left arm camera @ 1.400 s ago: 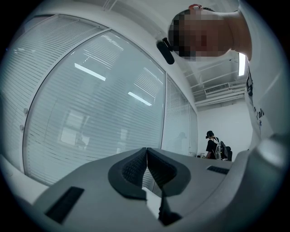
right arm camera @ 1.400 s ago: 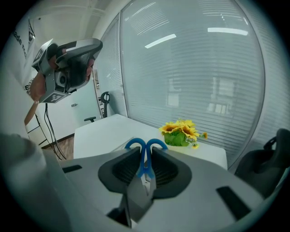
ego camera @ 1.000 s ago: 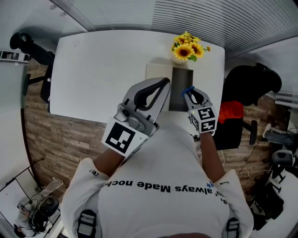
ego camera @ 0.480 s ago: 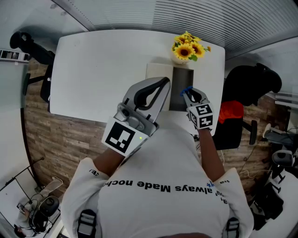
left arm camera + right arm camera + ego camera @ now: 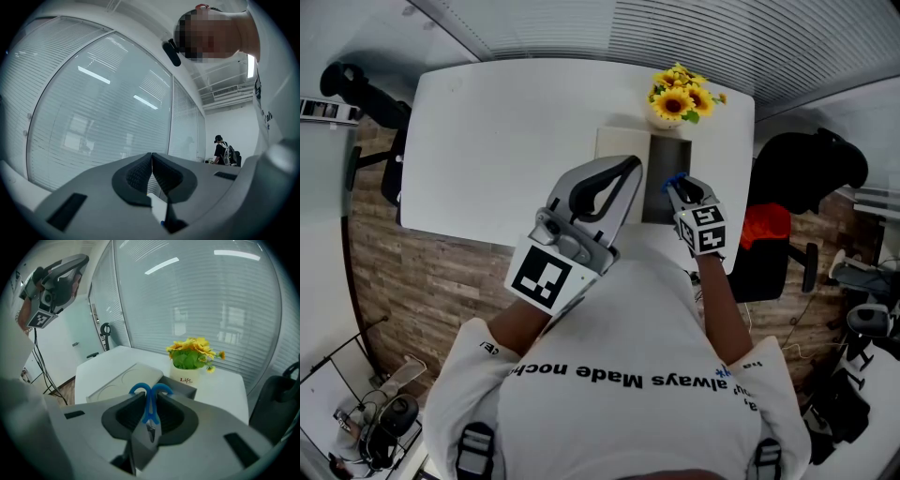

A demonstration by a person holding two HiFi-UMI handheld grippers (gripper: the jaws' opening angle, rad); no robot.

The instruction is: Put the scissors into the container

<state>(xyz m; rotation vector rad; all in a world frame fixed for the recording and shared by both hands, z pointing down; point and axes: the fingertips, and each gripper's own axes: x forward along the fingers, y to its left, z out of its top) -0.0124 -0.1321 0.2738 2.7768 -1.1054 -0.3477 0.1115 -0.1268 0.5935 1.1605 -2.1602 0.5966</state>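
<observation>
The scissors point(image 5: 150, 404) are not yet in the container point(image 5: 183, 386): the right tongs point(image 5: 680, 187) are clamped on them by the blue handles, held just above the container's open top near the tabletop's point(image 5: 506, 141) right edge. What is left, by my reading, is to lower and let go. The left tongs point(image 5: 633, 164) are closed on nothing and lifted well off the tabletop. Only the right gripper view shows the handle loops poking out past the pads, and the flat lid point(image 5: 119, 385) lying against the container, with the sunflower pot point(image 5: 190, 359) behind. The head view shows where it all lies on the tabletop
</observation>
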